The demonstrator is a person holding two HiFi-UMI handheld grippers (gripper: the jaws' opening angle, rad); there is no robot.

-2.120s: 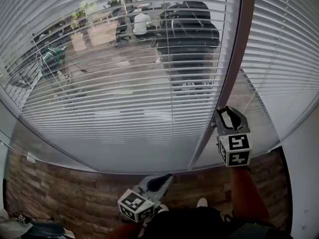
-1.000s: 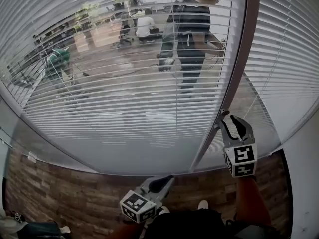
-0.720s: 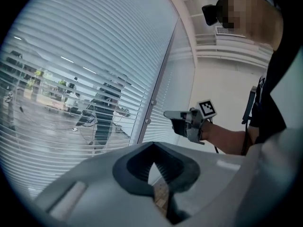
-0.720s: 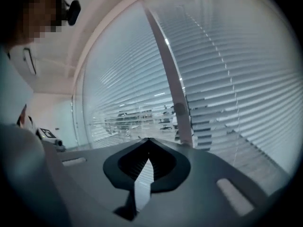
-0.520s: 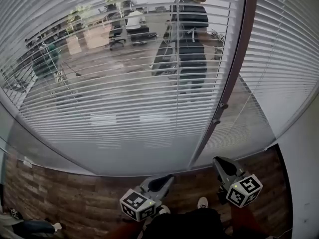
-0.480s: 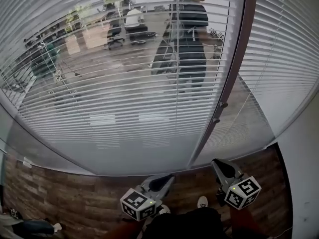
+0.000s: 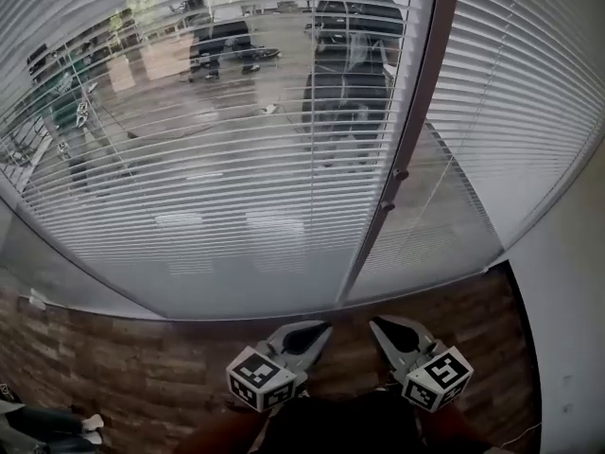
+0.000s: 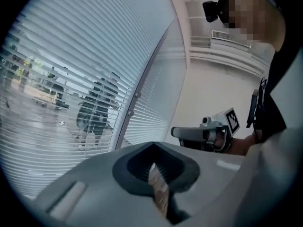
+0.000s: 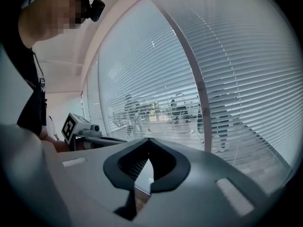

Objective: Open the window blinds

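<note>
Two white slatted blinds hang before me, a wide left blind (image 7: 189,168) and a narrower right blind (image 7: 529,112), with a brown window post (image 7: 421,112) between them. Their slats stand tilted apart, and a room shows through. Both grippers hang low in front of my body, well short of the blinds. My left gripper (image 7: 319,327) is shut and holds nothing; its jaws (image 8: 152,146) meet at the tip. My right gripper (image 7: 376,323) is shut and bare too, just to its right. The right gripper view shows its closed tip (image 9: 149,141) and the left gripper (image 9: 92,134) beside it.
Two small knobs (image 7: 393,189) sit on the post. A thin cord (image 7: 510,36) hangs along the right blind. Beyond the glass stand a person (image 7: 350,74) and office furniture. Wood-look floor (image 7: 113,357) lies below; a white wall (image 7: 567,329) closes the right side.
My right gripper has left the post area, closed its jaws and dropped down beside the left gripper. The left gripper has shifted slightly. The person beyond the glass has moved.
</note>
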